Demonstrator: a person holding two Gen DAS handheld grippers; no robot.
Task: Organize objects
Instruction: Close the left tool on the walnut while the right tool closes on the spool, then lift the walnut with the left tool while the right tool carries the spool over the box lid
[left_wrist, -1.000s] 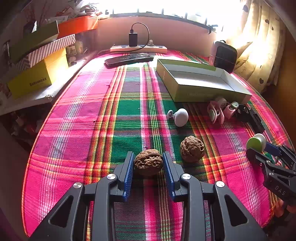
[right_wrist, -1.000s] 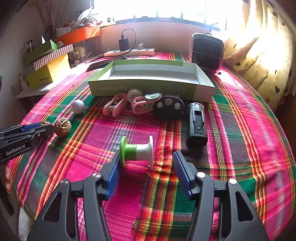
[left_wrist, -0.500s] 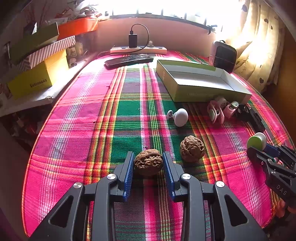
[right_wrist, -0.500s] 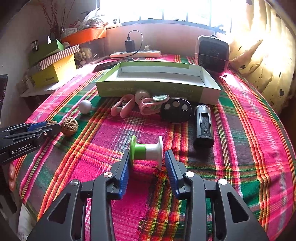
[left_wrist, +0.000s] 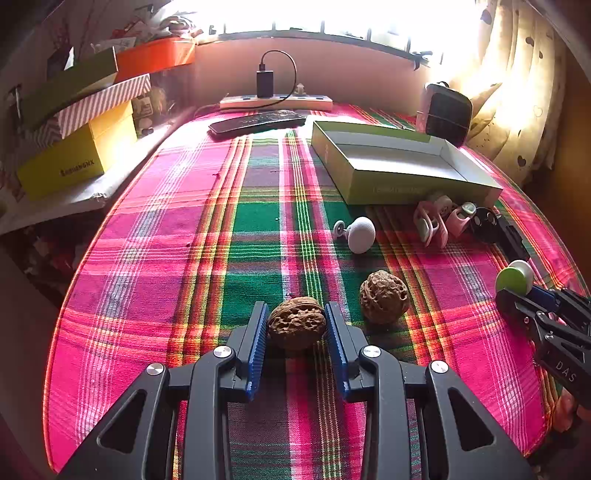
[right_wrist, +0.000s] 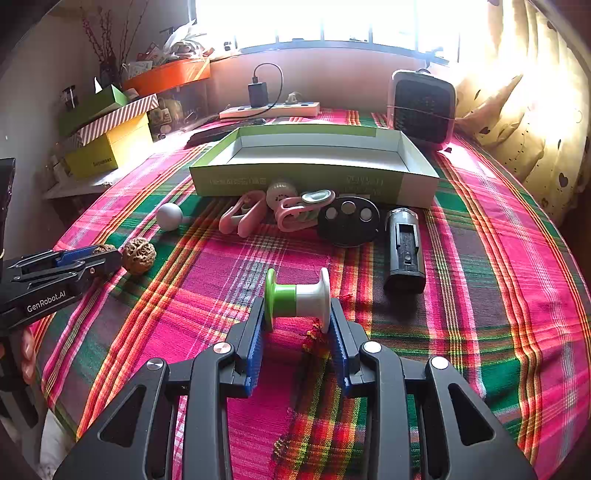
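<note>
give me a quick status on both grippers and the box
Left gripper shut on walnut. Right gripper closing, fingers at the spool flanges. Green box empty; path to it not blocked.

Now narrower than a second ago: the jaws of the right gripper (right_wrist: 297, 325), closing, the blue pads (right_wrist: 255, 343) at both flanges of the green and white spool (right_wrist: 297, 298). Earlier only the left pad beside the green flange, the right pad well apart from it.
</note>
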